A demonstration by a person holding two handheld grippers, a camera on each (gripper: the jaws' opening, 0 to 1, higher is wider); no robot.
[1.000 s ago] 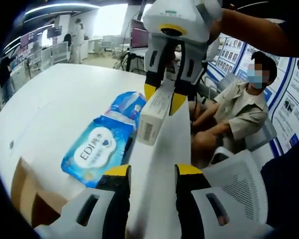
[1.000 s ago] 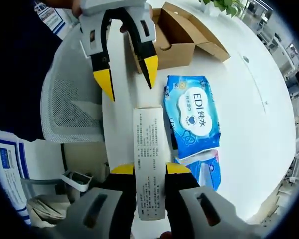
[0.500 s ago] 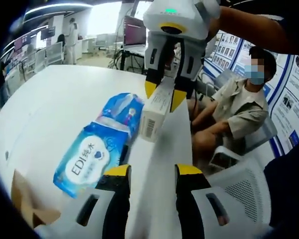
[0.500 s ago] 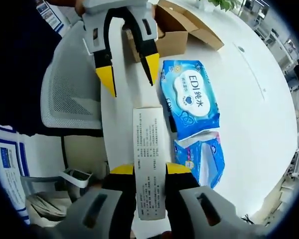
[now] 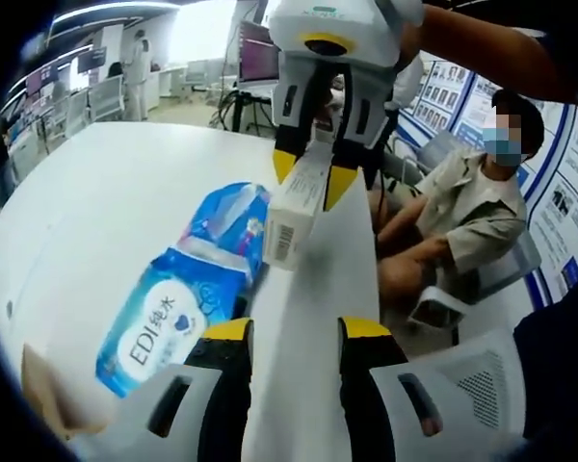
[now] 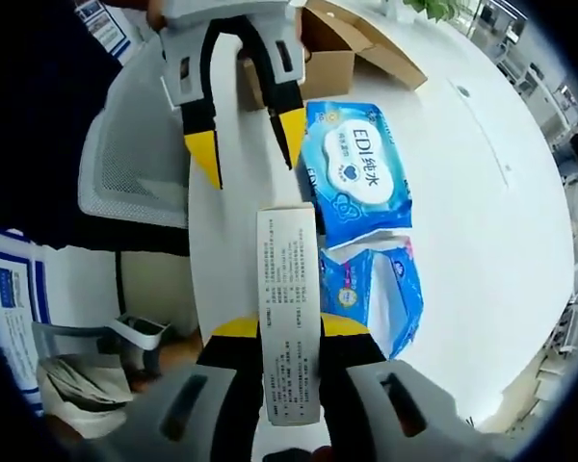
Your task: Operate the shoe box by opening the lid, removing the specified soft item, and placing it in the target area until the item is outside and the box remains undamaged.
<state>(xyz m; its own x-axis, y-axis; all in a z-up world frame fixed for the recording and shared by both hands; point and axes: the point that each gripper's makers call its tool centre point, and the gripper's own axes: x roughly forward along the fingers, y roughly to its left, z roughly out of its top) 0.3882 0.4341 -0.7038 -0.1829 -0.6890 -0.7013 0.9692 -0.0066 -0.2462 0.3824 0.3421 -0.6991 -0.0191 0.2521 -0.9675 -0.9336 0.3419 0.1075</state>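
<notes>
My right gripper (image 6: 289,327) is shut on a slim white printed carton (image 6: 287,289), held above the white table's edge. In the left gripper view the right gripper (image 5: 311,178) comes down from the top with that carton (image 5: 294,217) between its yellow tips. My left gripper (image 5: 297,332) is open with nothing in it, a short way from the carton; in the right gripper view the left gripper (image 6: 248,144) hangs open just beyond the carton's far end. The brown cardboard shoe box (image 6: 337,48) stands open behind it, and a corner of the shoe box (image 5: 48,404) appears at the lower left.
A blue wet-wipes pack (image 6: 354,173) and a second blue pack (image 6: 371,294) lie on the white table (image 6: 482,221) beside the carton. A mesh chair (image 6: 135,144) stands off the table edge. A seated person (image 5: 472,202) is beyond the table.
Both views have slid along the table edge away from the shoe box, which now sits nearer each picture's rim. The right gripper still holds the carton; the left stays open.
</notes>
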